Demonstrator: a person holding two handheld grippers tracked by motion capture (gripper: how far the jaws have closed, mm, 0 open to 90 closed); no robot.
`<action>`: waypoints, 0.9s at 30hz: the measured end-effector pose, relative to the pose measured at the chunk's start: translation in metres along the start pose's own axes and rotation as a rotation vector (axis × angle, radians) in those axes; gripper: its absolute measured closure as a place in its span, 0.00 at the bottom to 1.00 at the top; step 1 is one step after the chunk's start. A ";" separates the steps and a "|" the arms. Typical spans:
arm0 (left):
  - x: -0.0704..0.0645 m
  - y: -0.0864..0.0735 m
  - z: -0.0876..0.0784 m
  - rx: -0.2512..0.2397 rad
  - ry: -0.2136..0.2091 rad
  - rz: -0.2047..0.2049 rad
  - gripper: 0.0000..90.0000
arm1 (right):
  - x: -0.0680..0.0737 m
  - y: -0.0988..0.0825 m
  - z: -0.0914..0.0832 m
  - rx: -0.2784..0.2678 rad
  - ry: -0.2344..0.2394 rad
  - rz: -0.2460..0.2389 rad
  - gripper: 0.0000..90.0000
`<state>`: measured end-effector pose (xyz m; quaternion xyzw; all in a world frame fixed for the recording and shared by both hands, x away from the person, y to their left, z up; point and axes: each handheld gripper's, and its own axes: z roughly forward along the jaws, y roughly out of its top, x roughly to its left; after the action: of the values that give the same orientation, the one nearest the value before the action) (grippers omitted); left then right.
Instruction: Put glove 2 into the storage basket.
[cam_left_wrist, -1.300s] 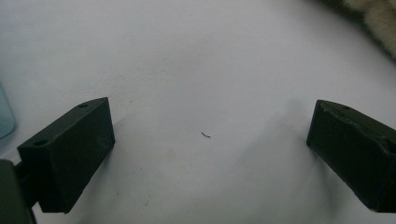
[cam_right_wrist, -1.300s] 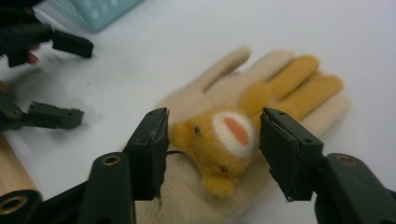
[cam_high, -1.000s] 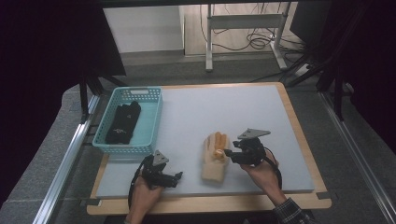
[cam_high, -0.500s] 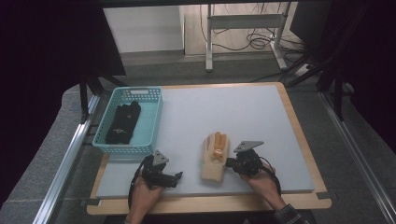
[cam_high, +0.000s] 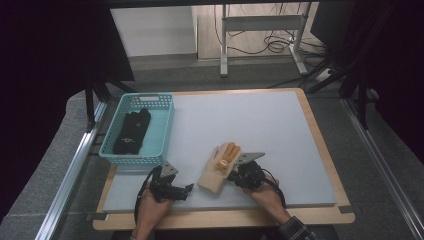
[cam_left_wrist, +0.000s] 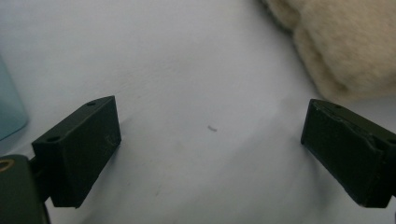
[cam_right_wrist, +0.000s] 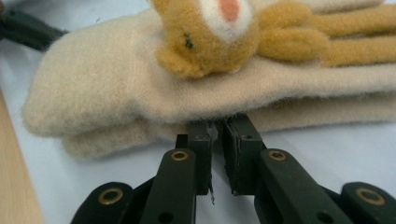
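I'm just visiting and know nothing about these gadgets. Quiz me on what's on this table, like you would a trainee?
1. True or false: the turquoise basket is empty.
2. What decorates the cream gloves? A) a plush bear B) a flower C) a star
3. What lies between the left gripper's fingers?

Key:
1. False: black gloves lie in it.
2. A: the plush bear sits on the top glove.
3. Nothing. The fingers stand wide apart over bare table, though they have just been closing a little.
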<state>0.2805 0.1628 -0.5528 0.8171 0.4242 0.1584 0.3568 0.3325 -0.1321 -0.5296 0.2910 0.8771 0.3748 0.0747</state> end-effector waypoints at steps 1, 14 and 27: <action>0.001 -0.001 -0.001 0.004 0.000 0.001 0.05 | 0.000 0.002 0.002 -0.003 0.001 0.001 0.89; 0.003 -0.001 0.000 0.014 0.012 -0.008 0.00 | -0.006 0.004 -0.008 -0.038 -0.033 -0.044 0.73; 0.001 -0.003 0.000 0.000 0.018 -0.014 0.00 | -0.066 -0.029 -0.044 -0.053 -0.222 0.025 0.29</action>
<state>0.2801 0.1648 -0.5551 0.8127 0.4329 0.1632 0.3542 0.3580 -0.2126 -0.5248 0.3397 0.8494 0.3642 0.1746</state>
